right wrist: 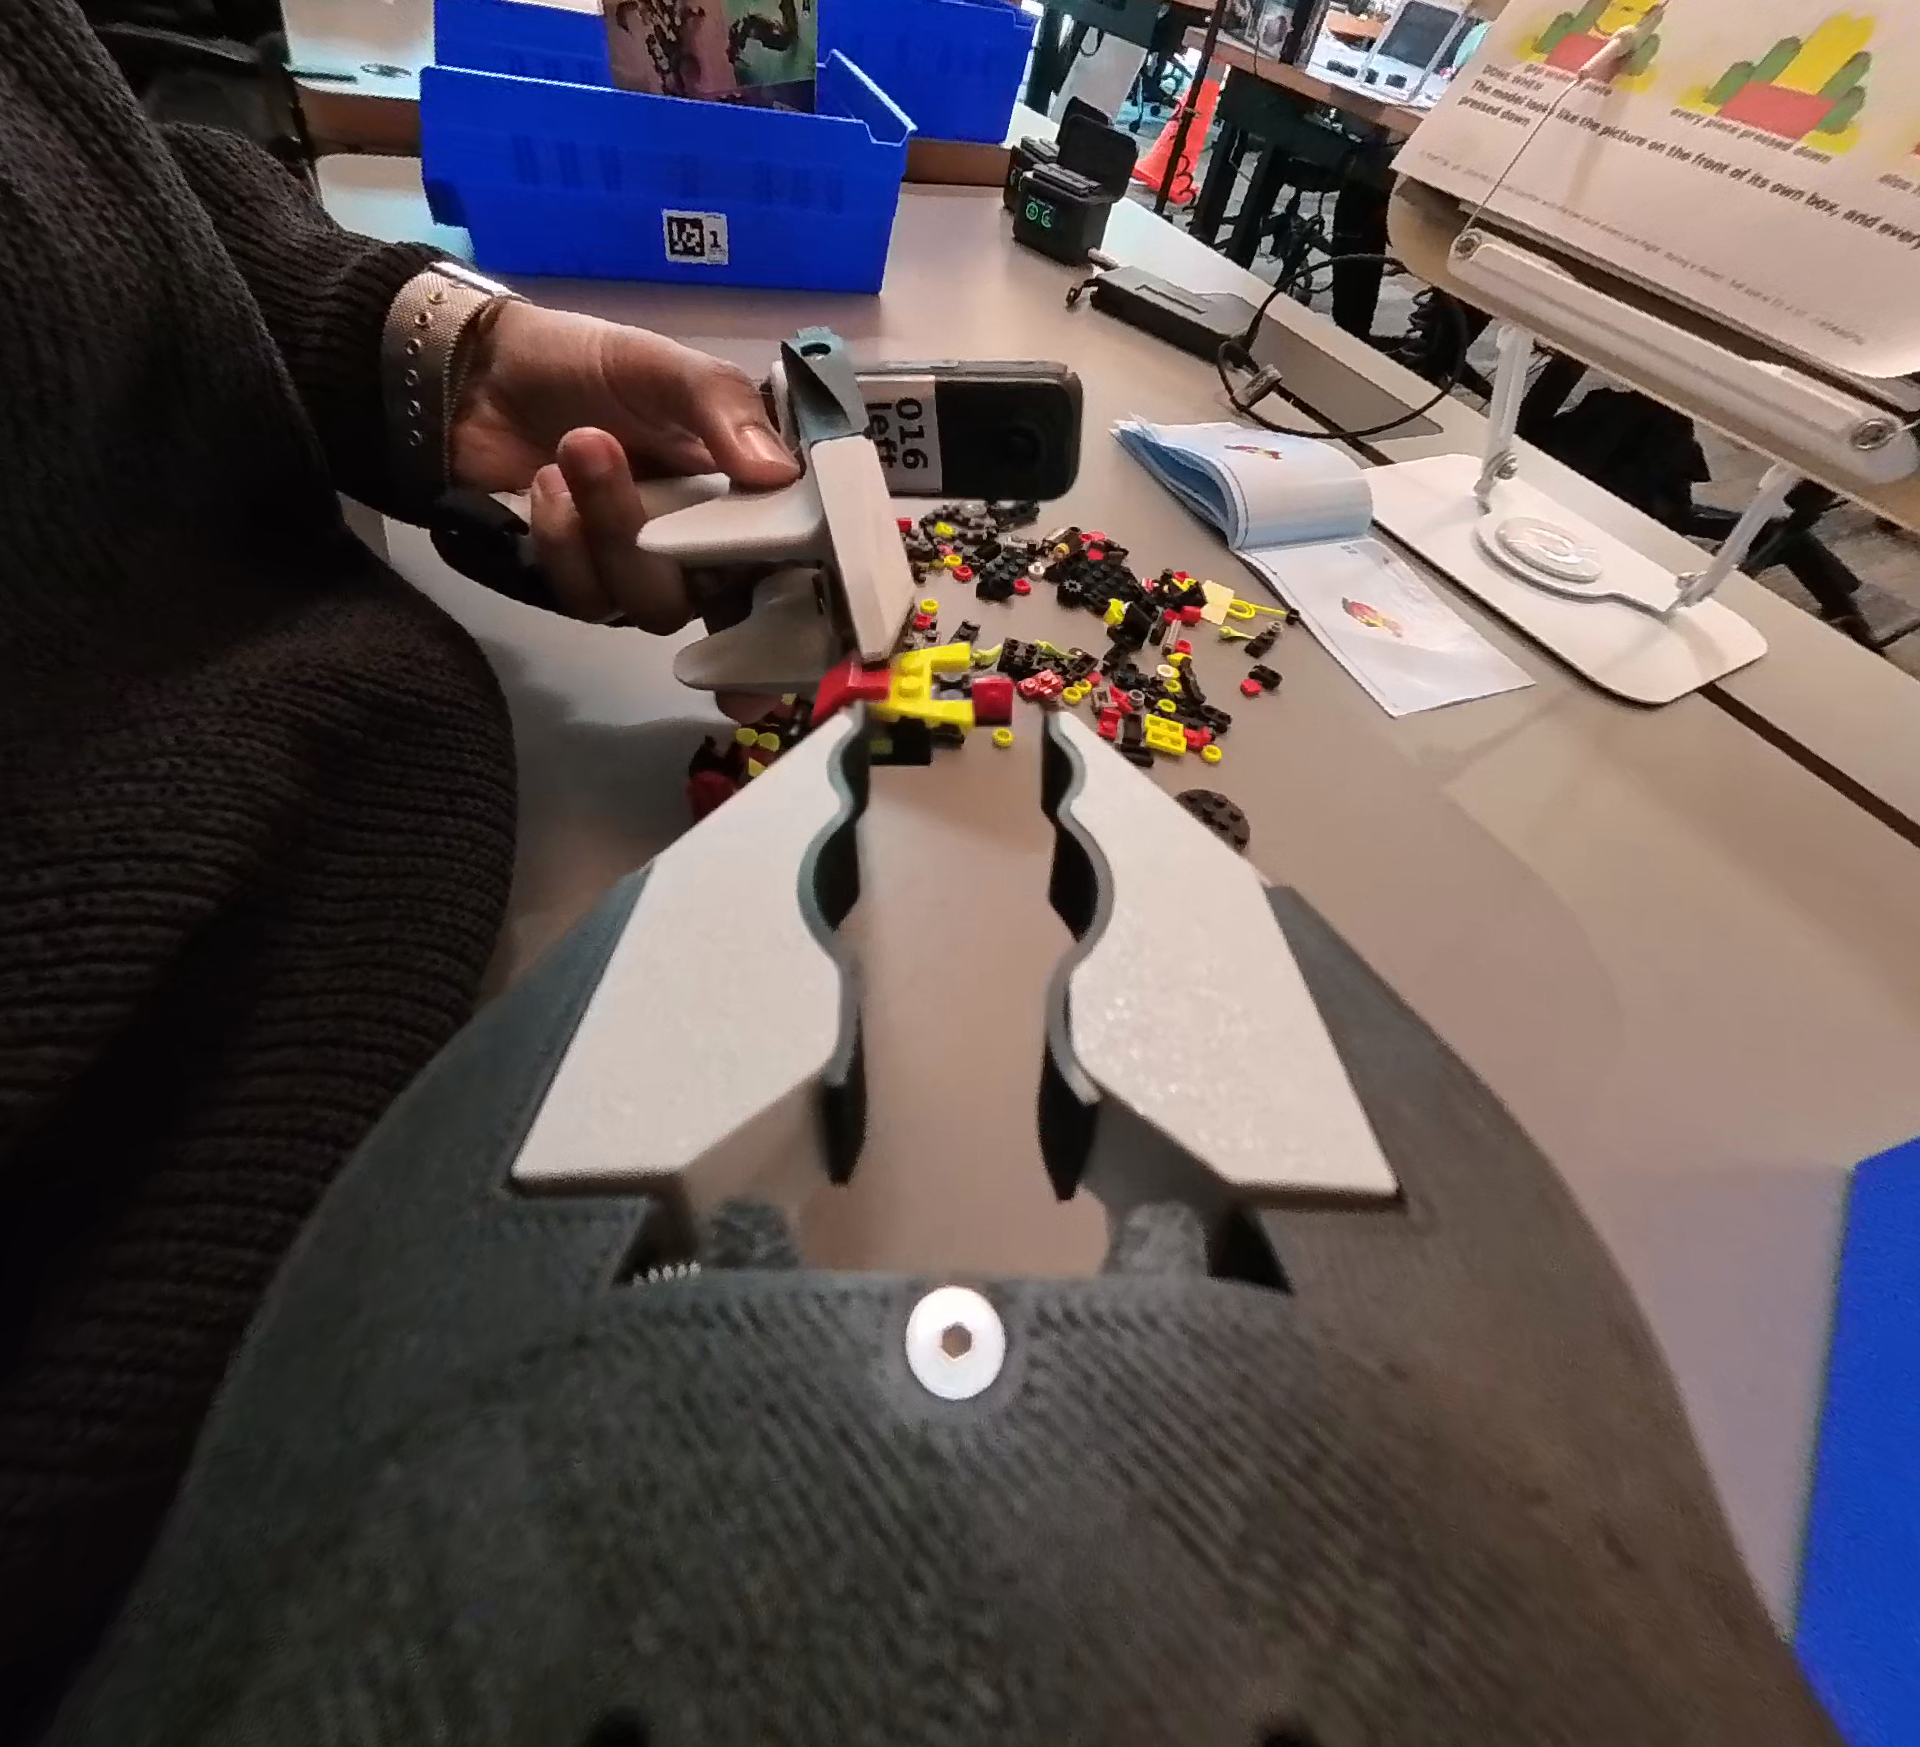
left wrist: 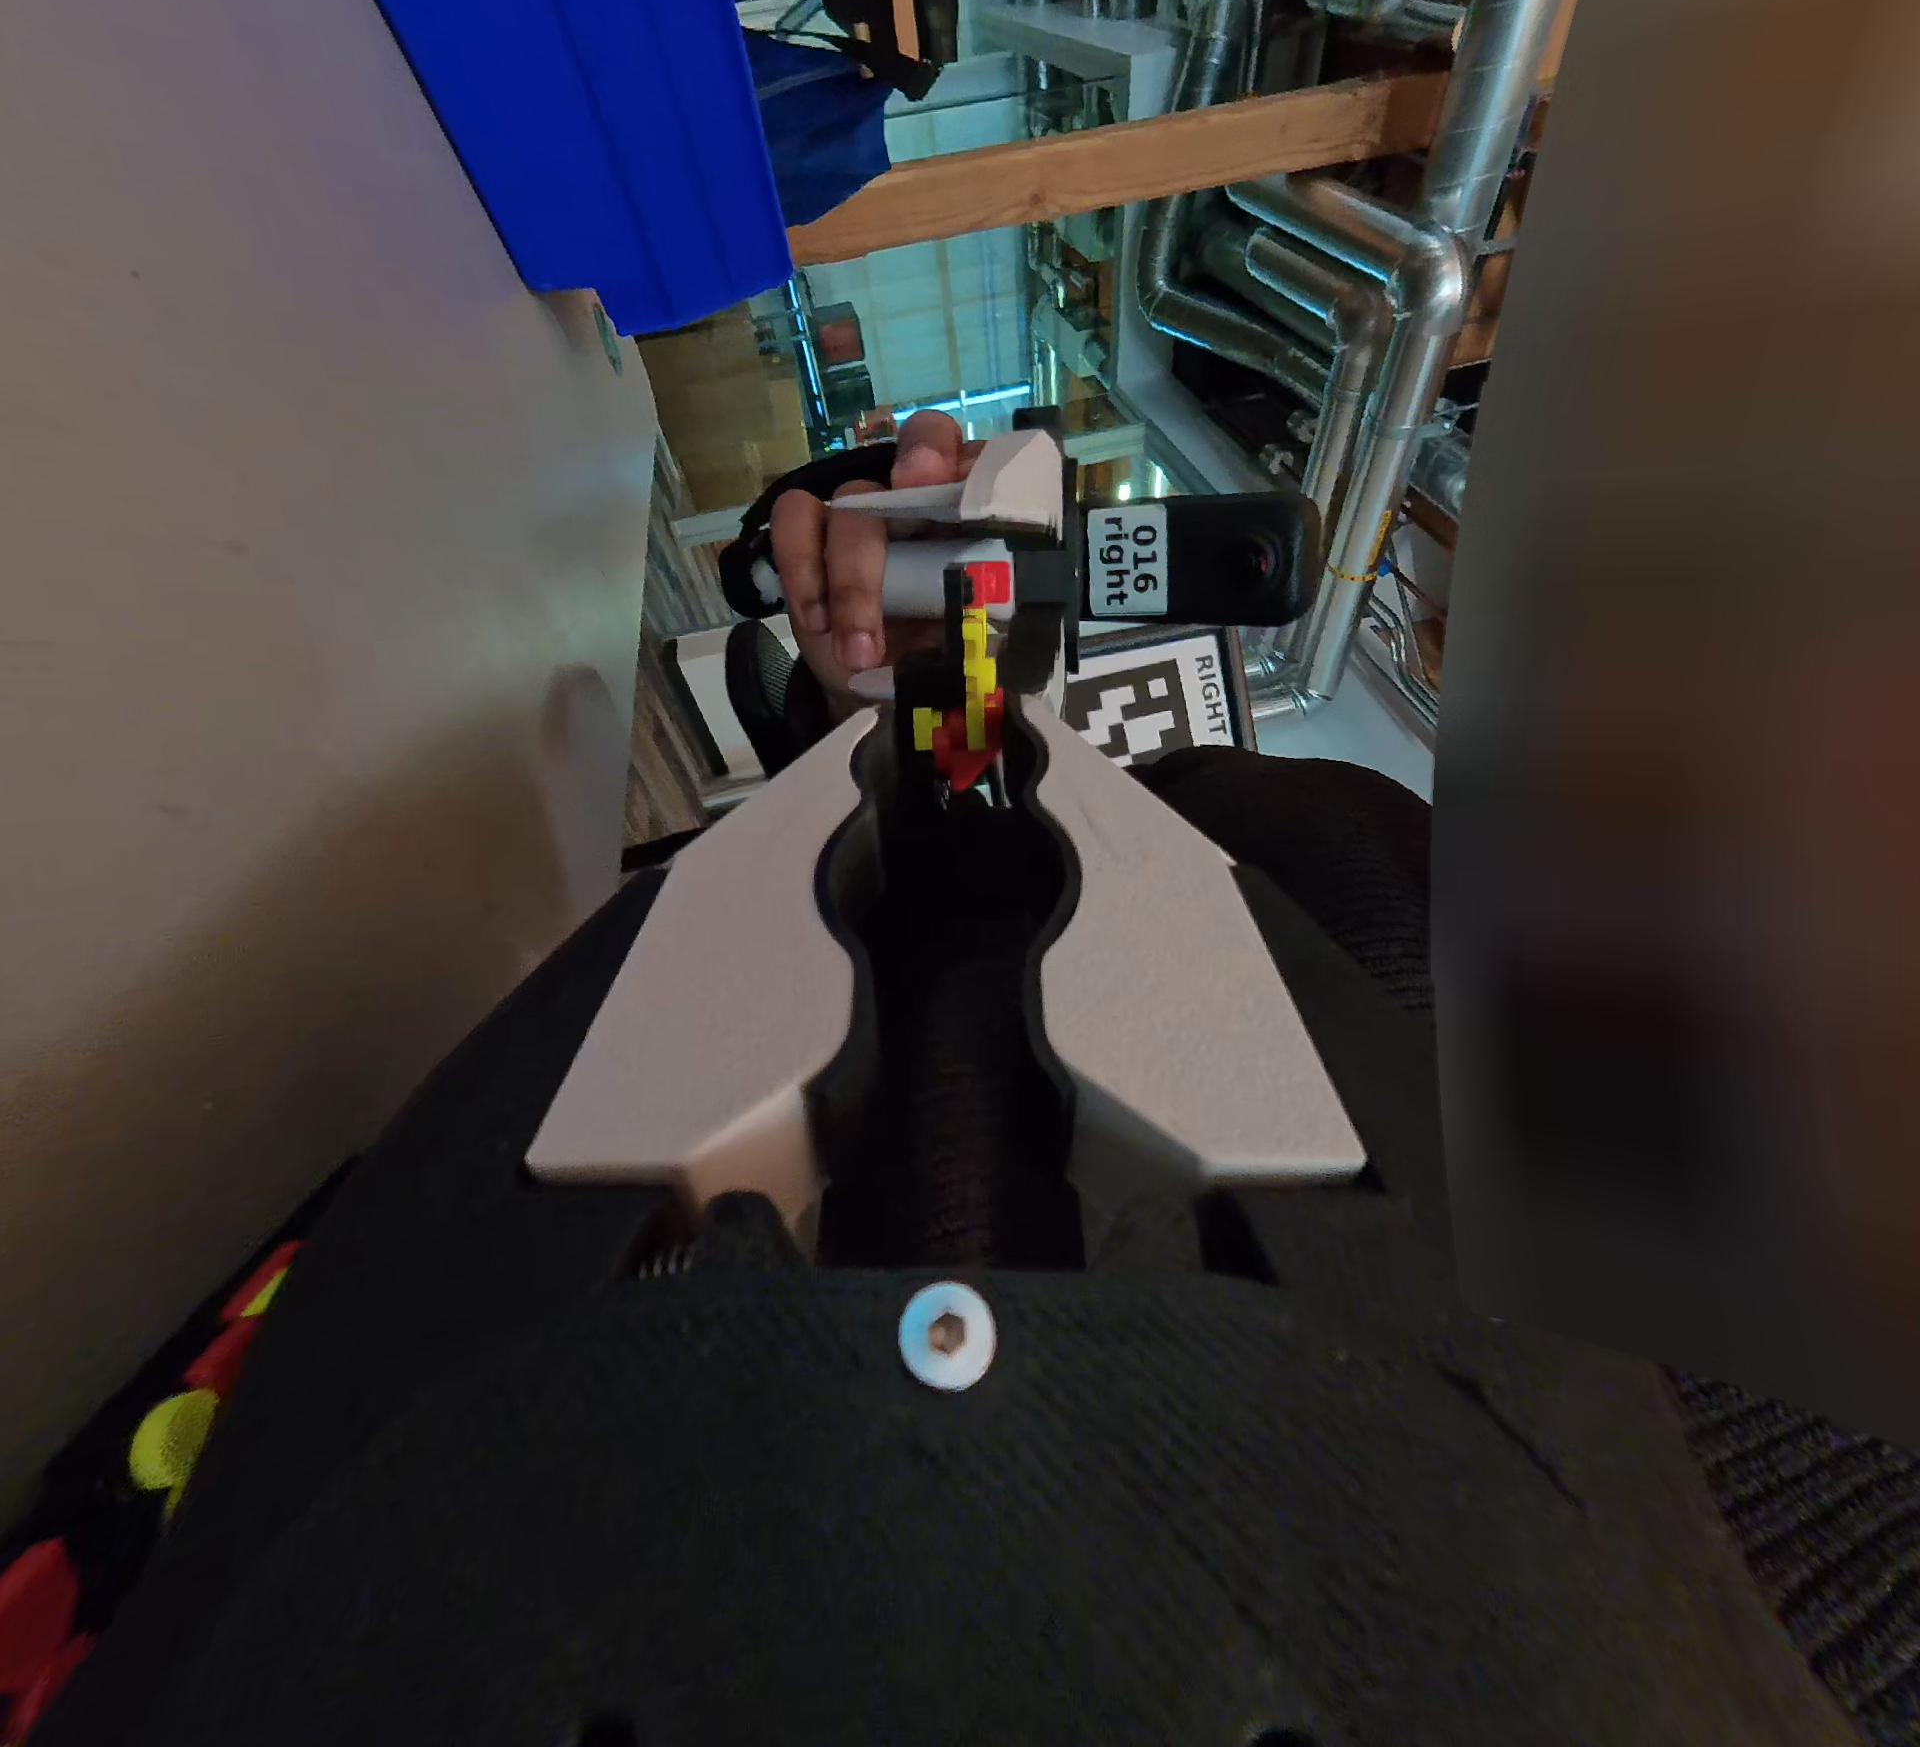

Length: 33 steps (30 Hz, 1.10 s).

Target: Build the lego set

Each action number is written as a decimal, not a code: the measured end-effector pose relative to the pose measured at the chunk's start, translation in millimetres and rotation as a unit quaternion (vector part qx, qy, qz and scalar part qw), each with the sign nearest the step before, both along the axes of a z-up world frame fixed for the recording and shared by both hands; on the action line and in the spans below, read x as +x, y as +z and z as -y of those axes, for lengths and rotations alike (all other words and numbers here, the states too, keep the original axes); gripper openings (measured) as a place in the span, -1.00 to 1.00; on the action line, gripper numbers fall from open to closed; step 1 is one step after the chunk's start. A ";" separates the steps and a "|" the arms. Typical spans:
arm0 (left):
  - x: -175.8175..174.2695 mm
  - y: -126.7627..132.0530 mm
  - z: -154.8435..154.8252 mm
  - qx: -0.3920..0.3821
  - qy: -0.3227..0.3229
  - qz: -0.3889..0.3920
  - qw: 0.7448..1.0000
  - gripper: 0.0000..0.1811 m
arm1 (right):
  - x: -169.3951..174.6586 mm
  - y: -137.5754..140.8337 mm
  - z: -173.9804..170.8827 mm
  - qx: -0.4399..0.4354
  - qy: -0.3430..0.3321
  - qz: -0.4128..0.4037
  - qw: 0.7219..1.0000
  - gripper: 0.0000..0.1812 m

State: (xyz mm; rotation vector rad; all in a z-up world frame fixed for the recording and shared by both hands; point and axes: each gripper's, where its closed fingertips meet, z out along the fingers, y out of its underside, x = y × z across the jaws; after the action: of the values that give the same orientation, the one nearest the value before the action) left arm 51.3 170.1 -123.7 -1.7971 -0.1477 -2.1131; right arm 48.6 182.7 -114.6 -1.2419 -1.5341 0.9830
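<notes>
— While the left gripper (right wrist: 868, 648) pinches the red end of that little lego assembly (right wrist: 925, 695), are the right one's jaws on it too?

— No; the right gripper (right wrist: 951, 741) stands spread, tips either side of the yellow plates, which look just clear of them. Matte grey fingers, wavy inner edges, ribbed black body.

— Any labels?

— A white sticker on each camera and a square marker on the blue bin (right wrist: 665, 170); I'll skip the wording.

— And the hand?

— The left hand (right wrist: 613, 461) wraps the handle, thumb on top, knit sleeve at the wrist. Loose bricks (right wrist: 1122, 627) lie scattered on the smooth tan table (right wrist: 1403, 866), near the open booklet (right wrist: 1320, 534).
</notes>
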 end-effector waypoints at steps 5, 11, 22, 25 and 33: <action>-4.8 -7.6 -6.8 -0.006 0.026 -0.028 0.999 -0.81 | -0.7 -6.5 -2.8 -0.021 -0.005 0.012 1.000 -0.50; -7.0 -14.4 -11.2 -0.020 0.042 -0.040 0.998 -0.81 | -8.9 -15.1 4.3 -0.044 -0.001 0.030 0.999 -0.26; 4.9 -17.6 -5.1 -0.010 0.025 -0.062 0.998 -0.80 | -8.5 -22.0 2.4 -0.029 -0.013 0.051 0.998 -0.58; 3.6 -19.7 -4.8 -0.003 0.025 -0.081 0.996 -0.68 | -7.7 -24.5 2.9 -0.041 -0.008 0.057 0.998 -0.62; -35.2 -35.5 -21.0 0.014 0.089 -0.179 0.980 -0.49 | -2.9 -73.1 -2.7 -0.091 -0.012 0.162 0.982 -0.87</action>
State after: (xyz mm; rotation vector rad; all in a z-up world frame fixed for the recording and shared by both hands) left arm 16.1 191.1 -159.2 -2.0311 -0.1760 -1.6334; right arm 45.7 185.3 -187.7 -1.6099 -1.7001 0.9567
